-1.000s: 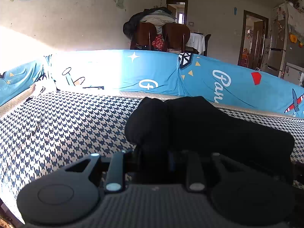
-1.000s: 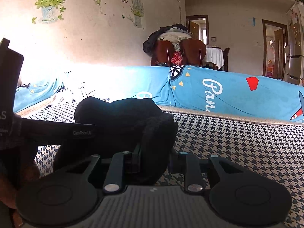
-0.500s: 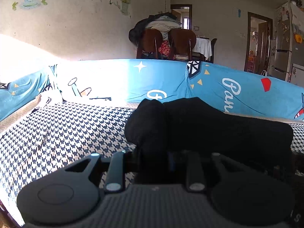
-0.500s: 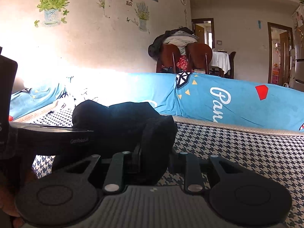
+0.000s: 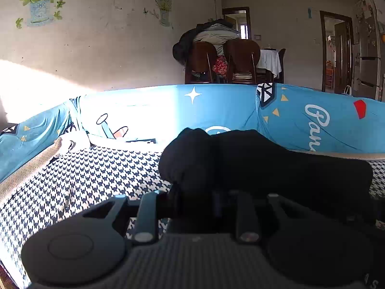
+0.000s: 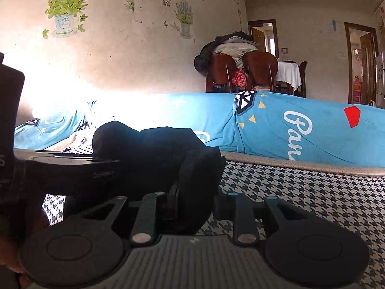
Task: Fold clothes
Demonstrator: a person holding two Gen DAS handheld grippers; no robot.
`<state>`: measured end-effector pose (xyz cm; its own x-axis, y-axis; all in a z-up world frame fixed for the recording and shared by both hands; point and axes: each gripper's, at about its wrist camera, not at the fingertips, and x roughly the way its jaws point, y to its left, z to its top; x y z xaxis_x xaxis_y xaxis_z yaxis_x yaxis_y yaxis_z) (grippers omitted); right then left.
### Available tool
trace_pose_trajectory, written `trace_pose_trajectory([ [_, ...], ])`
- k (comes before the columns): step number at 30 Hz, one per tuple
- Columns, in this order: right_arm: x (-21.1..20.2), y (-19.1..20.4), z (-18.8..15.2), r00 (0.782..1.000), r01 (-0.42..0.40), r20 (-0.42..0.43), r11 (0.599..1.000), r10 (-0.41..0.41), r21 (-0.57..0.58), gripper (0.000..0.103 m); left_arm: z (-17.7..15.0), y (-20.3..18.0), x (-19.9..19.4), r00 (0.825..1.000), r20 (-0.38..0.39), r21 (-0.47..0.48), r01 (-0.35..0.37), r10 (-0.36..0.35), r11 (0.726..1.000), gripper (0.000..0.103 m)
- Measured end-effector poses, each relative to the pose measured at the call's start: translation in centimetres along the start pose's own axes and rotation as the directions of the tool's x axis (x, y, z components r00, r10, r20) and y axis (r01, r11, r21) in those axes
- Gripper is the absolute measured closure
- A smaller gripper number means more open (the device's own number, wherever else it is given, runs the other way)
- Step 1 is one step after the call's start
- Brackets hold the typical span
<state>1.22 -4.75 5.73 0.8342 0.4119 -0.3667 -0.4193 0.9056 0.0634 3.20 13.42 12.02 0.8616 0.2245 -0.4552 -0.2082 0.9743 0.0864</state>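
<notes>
Both tongs, my left [image 5: 192, 192] and right [image 6: 192, 192], are each clenched on a bunched black garment [image 5: 264, 163] above the houndstooth sofa seat [image 5: 84, 180] with blue backrest [image 5: 216, 110].

Left gripper [image 5: 195, 200]: jaws closed on a bunched fold of black garment [image 5: 264, 163], low centre of view.
Garment: dark, rolled into a thick bundle running from the grip toward the right edge of the houndstooth sofa seat [image 5: 84, 180].
Seat: black-and-white check, bare to the left of the garment.
Sofa back [image 5: 216, 110]: blue printed cover, sunlit at left.
Beyond: two brown wooden chairs [image 5: 226, 60] heaped with clothes against the wall.
</notes>
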Motion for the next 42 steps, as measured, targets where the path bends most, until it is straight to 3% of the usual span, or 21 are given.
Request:
trace_pose_trajectory([
  [31, 9.7, 2.0, -1.5, 0.994, -0.074, -0.077, 0.997, 0.076, 0.019, 0.077, 0.7, 2.9, 9.7, 0.988, -0.073, 0.057, -0.134, 0.138, 0.989, 0.079],
  [39, 11.9, 2.4, -3.3, 0.981, -0.094, -0.167, 0.995, 0.1, 0.046, 0.075, -1.2, 4.1, 12.8, 0.976, -0.17, 0.052, -0.129, 0.136, 0.99, 0.077],
  [42, 12.6, 2.3, -4.0, 0.97, -0.087, -0.222, 0.995, 0.098, 0.056, 0.068, -1.8, 4.9, 13.7, 0.967, -0.214, 0.033, -0.131, 0.135, 0.991, 0.068],
])
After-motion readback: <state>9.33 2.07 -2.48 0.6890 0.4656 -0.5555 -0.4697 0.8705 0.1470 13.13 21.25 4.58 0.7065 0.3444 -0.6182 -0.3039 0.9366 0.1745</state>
